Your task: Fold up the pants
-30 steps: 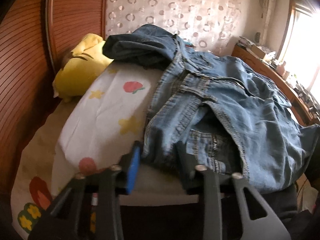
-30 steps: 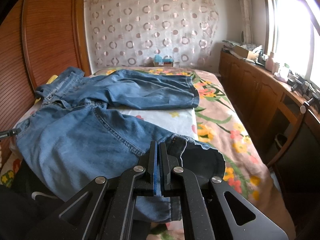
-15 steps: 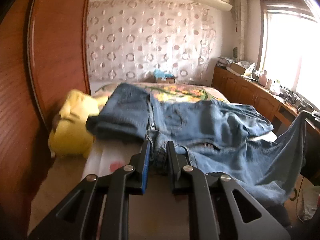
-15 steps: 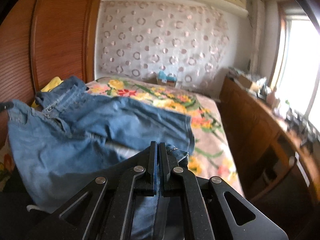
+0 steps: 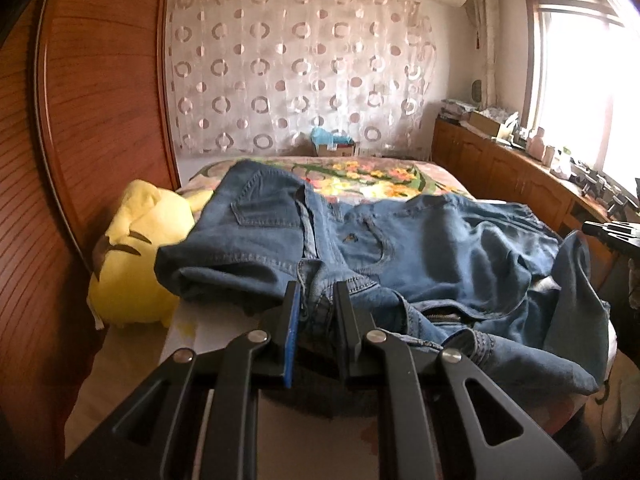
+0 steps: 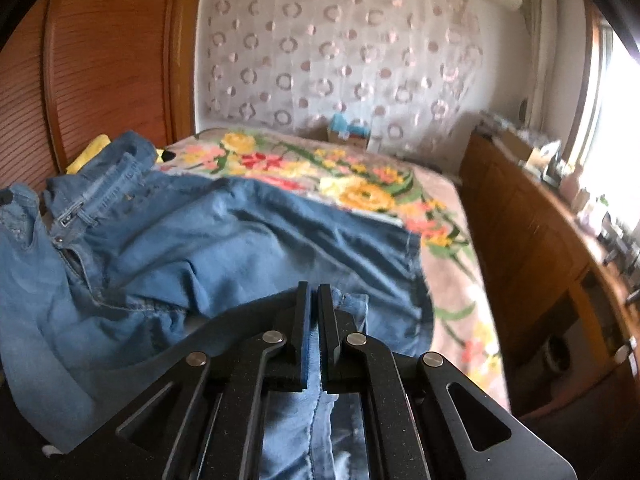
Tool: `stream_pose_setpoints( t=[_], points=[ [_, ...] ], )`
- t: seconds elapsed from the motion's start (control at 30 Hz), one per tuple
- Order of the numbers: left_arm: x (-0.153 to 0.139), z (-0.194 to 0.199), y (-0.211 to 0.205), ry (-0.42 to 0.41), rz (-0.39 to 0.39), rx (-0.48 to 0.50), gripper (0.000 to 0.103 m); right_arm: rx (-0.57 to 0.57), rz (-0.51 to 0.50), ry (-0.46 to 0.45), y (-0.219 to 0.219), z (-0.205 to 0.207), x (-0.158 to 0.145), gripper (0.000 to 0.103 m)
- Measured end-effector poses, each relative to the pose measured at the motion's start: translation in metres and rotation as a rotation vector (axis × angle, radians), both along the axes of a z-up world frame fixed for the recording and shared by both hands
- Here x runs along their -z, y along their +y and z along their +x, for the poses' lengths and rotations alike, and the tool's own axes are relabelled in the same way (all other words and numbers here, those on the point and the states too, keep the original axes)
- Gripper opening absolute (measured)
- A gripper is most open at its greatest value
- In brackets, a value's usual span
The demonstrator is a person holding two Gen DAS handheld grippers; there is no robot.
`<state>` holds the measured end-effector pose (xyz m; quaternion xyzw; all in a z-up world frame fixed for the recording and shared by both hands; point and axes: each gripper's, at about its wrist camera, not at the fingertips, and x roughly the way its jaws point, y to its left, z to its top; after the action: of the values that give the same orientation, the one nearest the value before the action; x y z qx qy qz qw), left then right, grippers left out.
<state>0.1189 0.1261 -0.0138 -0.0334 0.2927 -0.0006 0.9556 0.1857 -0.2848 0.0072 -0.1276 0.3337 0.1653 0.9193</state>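
Blue denim jeans (image 5: 420,248) lie rumpled across the bed, the waistband at the left by the headboard. My left gripper (image 5: 318,292) is shut on the jeans' waistband edge, denim bunched between its jaws. My right gripper (image 6: 315,292) is shut on the hem end of one jeans leg (image 6: 296,420), and the cloth hangs down under the jaws. The other leg (image 6: 300,240) lies flat across the bed toward the right. The right gripper's tip also shows in the left wrist view (image 5: 612,230).
A yellow plush toy (image 5: 136,256) lies against the wooden headboard (image 5: 92,120) at the left. The flowered bedspread (image 6: 360,184) covers the far half of the bed. A wooden cabinet (image 6: 532,240) with clutter runs along the right under the window.
My left gripper has closed on the waistband and lifted it. My right gripper has raised the leg hem and carried it over the bed. Both views now look level across the room.
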Motion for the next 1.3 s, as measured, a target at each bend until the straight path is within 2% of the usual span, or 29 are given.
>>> stream_pose_setpoints(
  t=[0.07, 0.13, 0.3, 0.43, 0.53, 0.9, 1.2, 1.3],
  points=[
    [0.006, 0.0, -0.001, 0.008, 0.0, -0.002, 0.013, 0.015, 0.011, 0.018, -0.003, 0.001, 0.004, 0.019],
    [0.011, -0.001, -0.001, 0.012, -0.006, -0.004, 0.013, 0.025, 0.025, 0.028, -0.01, -0.005, 0.007, 0.028],
    [0.017, -0.007, 0.001, 0.015, -0.019, -0.013, 0.013, 0.036, 0.049, 0.055, -0.027, -0.029, 0.011, 0.03],
    [0.021, -0.013, 0.001, 0.02, -0.019, -0.015, 0.014, 0.025, 0.037, 0.106, -0.04, -0.048, 0.025, 0.03],
    [0.021, -0.018, 0.001, 0.016, -0.025, -0.02, 0.014, 0.036, 0.018, 0.144, -0.05, -0.058, 0.038, 0.043],
    [0.023, -0.042, -0.009, 0.018, -0.019, -0.016, 0.014, 0.026, 0.046, 0.235, -0.062, -0.076, 0.065, 0.044],
    [0.026, -0.044, -0.008, 0.023, -0.022, -0.02, 0.014, -0.05, 0.075, 0.289, -0.056, -0.086, 0.06, 0.044],
    [0.029, -0.044, -0.007, 0.026, -0.026, -0.022, 0.014, -0.053, 0.044, 0.291, -0.051, -0.084, 0.063, 0.044]
  ],
)
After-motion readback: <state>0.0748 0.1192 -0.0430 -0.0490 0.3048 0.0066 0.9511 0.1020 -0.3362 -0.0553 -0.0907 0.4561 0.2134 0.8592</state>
